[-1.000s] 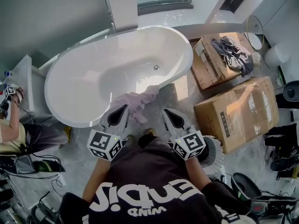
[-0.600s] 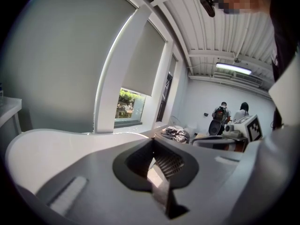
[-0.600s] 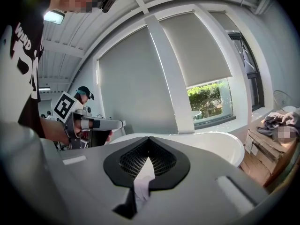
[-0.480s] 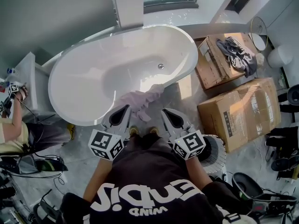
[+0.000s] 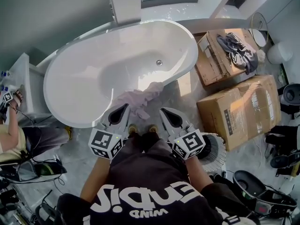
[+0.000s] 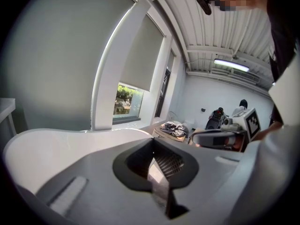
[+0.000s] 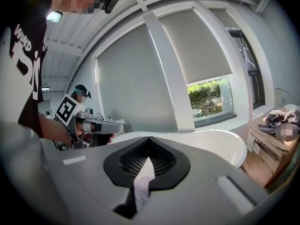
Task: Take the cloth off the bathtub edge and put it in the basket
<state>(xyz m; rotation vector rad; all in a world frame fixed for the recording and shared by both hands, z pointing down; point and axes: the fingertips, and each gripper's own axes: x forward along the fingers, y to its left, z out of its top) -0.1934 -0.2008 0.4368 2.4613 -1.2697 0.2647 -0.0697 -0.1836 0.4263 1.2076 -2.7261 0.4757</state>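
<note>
A pale lilac cloth [image 5: 139,99] hangs over the near rim of the white bathtub [image 5: 185,29]. My left gripper [image 5: 125,106] is shut and empty, its tip just left of the cloth's lower edge. My right gripper [image 5: 163,110] is also shut, a little to the cloth's right and apart from it. In the left gripper view the jaws [image 6: 153,138] meet at the tip above the tub rim [image 6: 70,137]. Seen from the right gripper [image 7: 149,137], a strip of the cloth [image 7: 140,191] shows below, through the gap behind the tips. A white round basket [image 5: 219,154] stands on the floor at my right.
Two cardboard boxes stand right of the tub, a large one [image 5: 236,111] and a smaller one [image 5: 213,64] with grey clothes [image 5: 236,48] on it. Another person [image 5: 9,130] crouches at the far left beside a white cabinet [image 5: 21,76]. Cables and dark gear litter the floor.
Both grippers have edged a little forward and down toward the tub's near rim. The cloth has stayed where it lay, and both pairs of jaws remain shut.
</note>
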